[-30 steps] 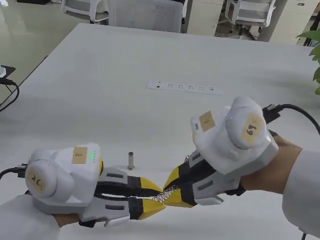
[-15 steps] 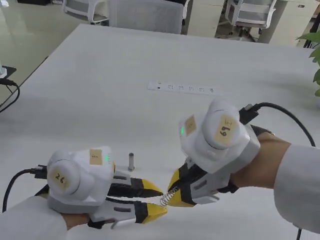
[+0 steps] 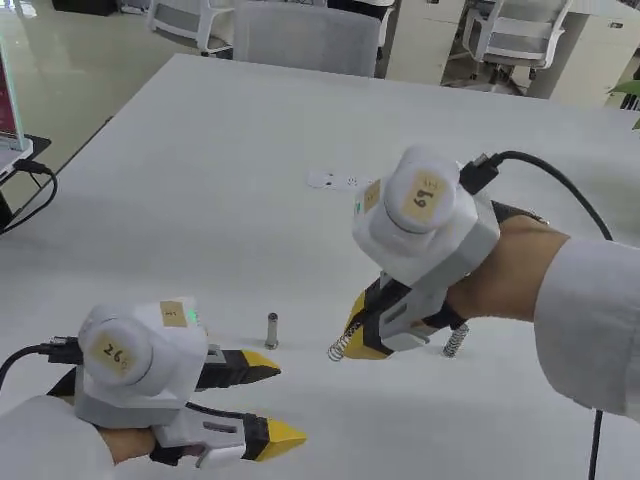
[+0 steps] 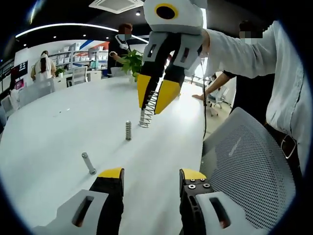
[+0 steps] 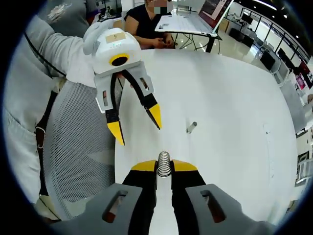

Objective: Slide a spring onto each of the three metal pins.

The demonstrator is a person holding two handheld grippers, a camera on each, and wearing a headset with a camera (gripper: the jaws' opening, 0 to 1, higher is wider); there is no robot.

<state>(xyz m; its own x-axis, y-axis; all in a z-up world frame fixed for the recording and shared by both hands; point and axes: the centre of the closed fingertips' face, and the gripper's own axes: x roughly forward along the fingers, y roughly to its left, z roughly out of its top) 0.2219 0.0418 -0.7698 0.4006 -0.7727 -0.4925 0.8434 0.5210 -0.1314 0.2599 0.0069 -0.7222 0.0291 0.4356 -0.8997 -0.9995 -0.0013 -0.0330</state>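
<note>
Left gripper [image 3: 290, 403] now off spring [image 3: 340, 344]

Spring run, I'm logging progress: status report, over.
Left gripper open, empty. Right gripper shut on spring. Bare pin upright between grippers; second spring stands on the table by the right gripper. Nothing between held spring and pin.

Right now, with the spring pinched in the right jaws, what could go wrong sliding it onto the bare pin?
The spring is pinched near one end by the right gripper, so it may slip or flick away. The bare pin stands upright on its own; an off-centre push could topple it.
</note>
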